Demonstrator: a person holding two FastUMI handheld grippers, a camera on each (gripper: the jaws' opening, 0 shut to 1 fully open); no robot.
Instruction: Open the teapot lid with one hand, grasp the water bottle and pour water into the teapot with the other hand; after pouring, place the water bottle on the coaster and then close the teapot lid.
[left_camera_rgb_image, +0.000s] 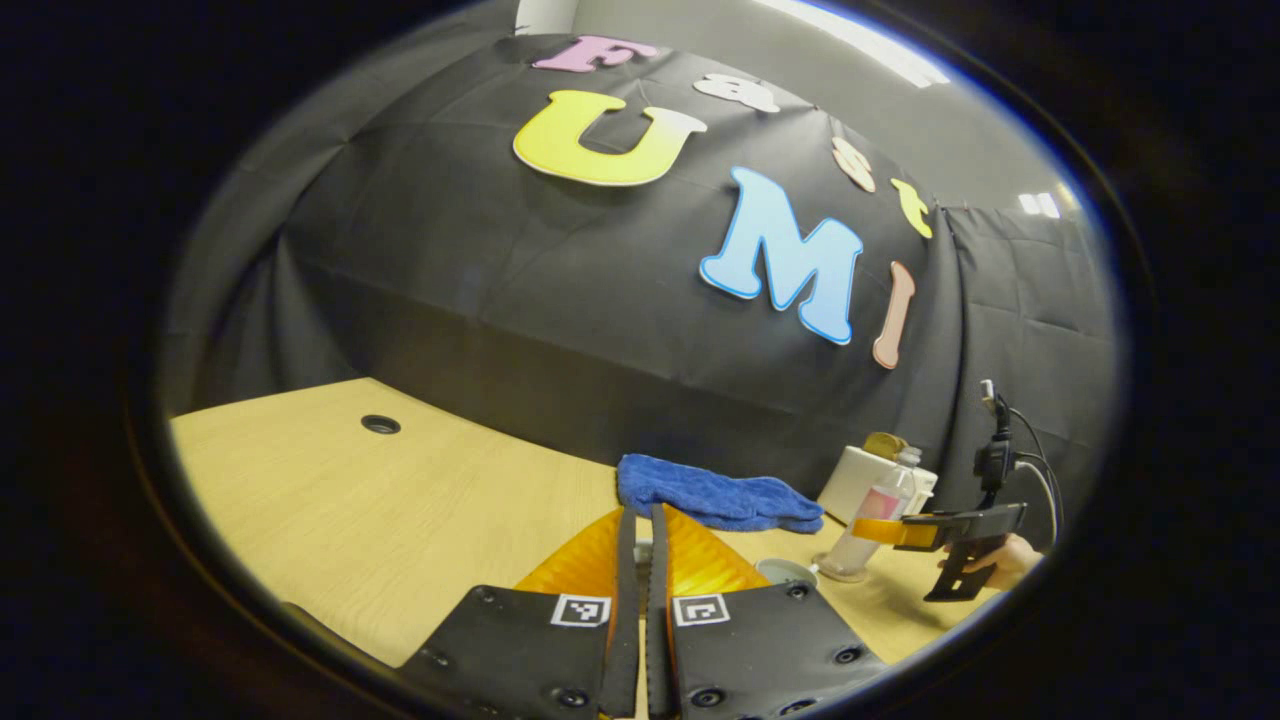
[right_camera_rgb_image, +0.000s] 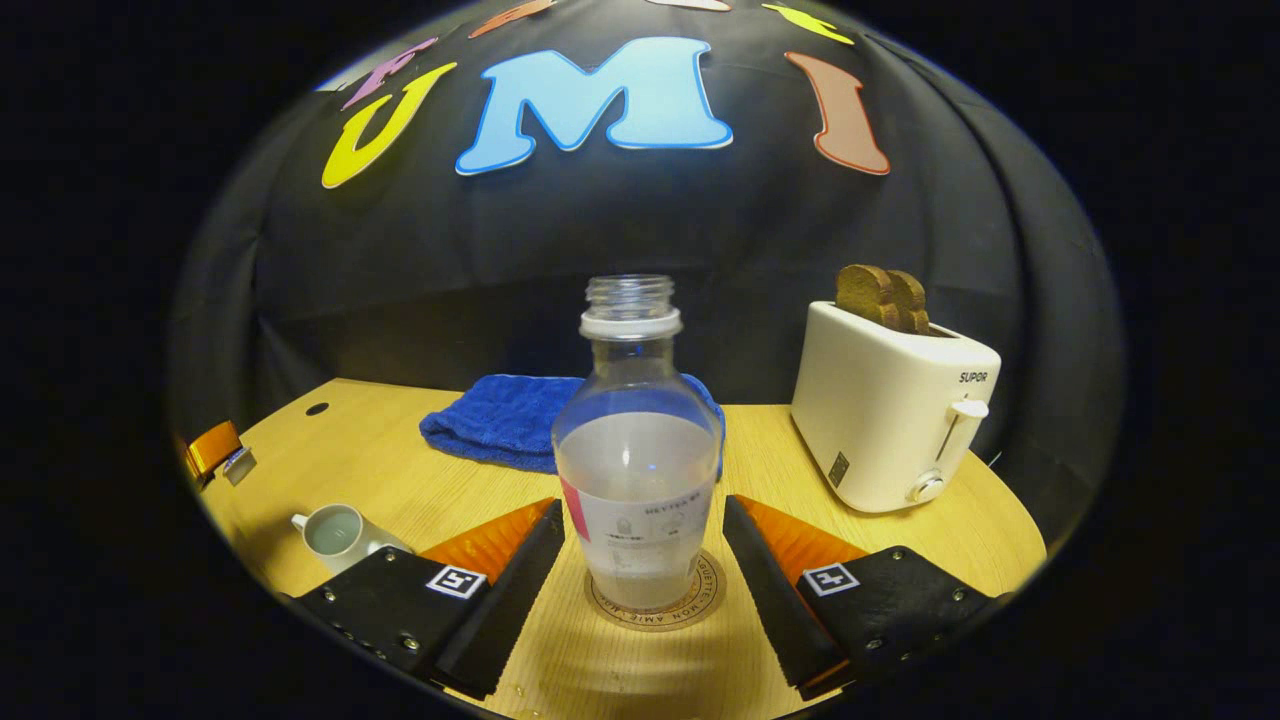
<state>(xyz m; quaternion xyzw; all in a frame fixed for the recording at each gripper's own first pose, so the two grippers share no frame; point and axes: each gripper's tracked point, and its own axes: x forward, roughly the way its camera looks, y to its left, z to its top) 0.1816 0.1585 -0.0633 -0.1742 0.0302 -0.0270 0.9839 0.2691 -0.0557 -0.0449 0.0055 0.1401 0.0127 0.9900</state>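
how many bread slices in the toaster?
2, as far as visible: two brown bread slices stand side by side, overlapping, in the top slots of the white plastic toaster at the table's right in the right gripper view. More could be hidden inside.

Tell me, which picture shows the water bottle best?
The right gripper view: the water bottle stands close and whole on the coaster, between the open fingers. The left gripper view shows it small and far off, partly behind the other gripper.

Left gripper (left_camera_rgb_image: 641, 530) closed above table (left_camera_rgb_image: 330, 500); water bottle (left_camera_rgb_image: 872, 520) beside toaster (left_camera_rgb_image: 850, 480)
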